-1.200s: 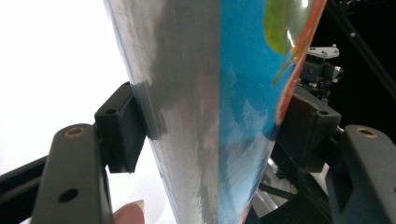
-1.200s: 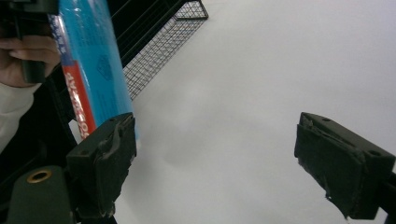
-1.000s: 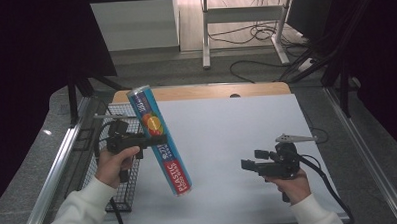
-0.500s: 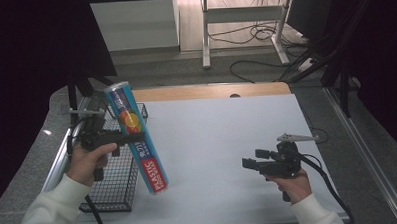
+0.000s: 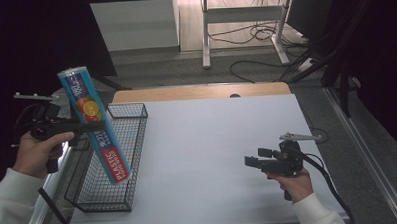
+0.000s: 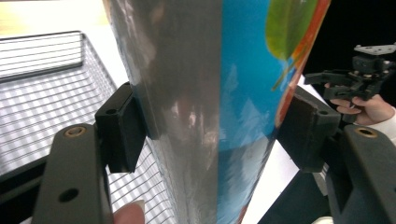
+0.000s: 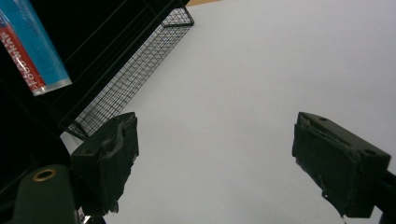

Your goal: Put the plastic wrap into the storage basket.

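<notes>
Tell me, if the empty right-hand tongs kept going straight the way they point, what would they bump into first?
Probably the bare white table. The right tongs stand open and aim down across it; the wire basket and plastic wrap box lie off to the side, though depth is hard to judge.

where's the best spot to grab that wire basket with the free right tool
Judging by its shape, take the wire basket by its top rim wire on the long side facing the table's middle, coming down from above with the right tool, jaws straddling the thin wire. That side is nearest and unobstructed; the plastic wrap box in the left tool hangs over the other.
</notes>
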The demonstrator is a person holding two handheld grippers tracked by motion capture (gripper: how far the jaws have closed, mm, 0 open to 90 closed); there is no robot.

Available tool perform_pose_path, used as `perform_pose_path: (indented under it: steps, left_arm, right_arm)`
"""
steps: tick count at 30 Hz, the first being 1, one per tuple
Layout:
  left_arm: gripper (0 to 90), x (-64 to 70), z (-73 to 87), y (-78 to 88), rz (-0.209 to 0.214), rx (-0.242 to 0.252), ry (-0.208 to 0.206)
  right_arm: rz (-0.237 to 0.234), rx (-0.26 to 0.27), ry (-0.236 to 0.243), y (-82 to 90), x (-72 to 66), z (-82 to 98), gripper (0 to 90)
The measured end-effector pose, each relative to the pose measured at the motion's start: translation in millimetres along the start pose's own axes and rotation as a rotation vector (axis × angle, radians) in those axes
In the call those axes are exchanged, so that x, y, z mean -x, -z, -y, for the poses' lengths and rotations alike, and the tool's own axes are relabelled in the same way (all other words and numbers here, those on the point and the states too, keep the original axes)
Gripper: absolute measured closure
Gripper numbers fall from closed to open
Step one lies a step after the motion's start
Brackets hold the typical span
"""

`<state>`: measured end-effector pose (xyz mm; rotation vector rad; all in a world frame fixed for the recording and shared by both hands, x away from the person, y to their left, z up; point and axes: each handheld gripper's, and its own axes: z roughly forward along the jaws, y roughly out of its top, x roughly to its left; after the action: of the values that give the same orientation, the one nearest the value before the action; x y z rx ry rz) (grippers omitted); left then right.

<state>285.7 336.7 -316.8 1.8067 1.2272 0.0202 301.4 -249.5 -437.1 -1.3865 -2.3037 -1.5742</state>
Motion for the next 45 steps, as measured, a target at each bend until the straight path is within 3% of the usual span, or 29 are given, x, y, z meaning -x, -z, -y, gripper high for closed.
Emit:
perform_pose_path:
  steps: [6,12,28,38,45]
  left_arm:
    - [32.0,-18.0,7.2,1.7,-0.068,-0.057,0.023]
    - [32.0,-32.3,17.4,-11.2,-0.117,-0.122,0.026]
    - [32.0,-44.8,25.8,-35.3,-0.179,-0.223,0.028]
    - [32.0,-52.7,32.8,-63.5,-0.201,-0.299,0.049]
    - [31.9,-64.1,29.7,-79.7,-0.202,-0.284,0.096]
  right_arm:
    - [0.008,-0.002,-0.007,-0.2,1.6,0.3,14.9]
    - [0.012,-0.007,-0.009,-1.8,2.9,0.8,14.9]
    - [0.018,-0.009,-0.018,-3.0,5.2,1.6,14.9]
    - [0.021,-0.007,-0.029,-3.1,6.4,1.3,15.0]
    - [0.023,-0.009,-0.03,-3.8,7.5,1.6,15.0]
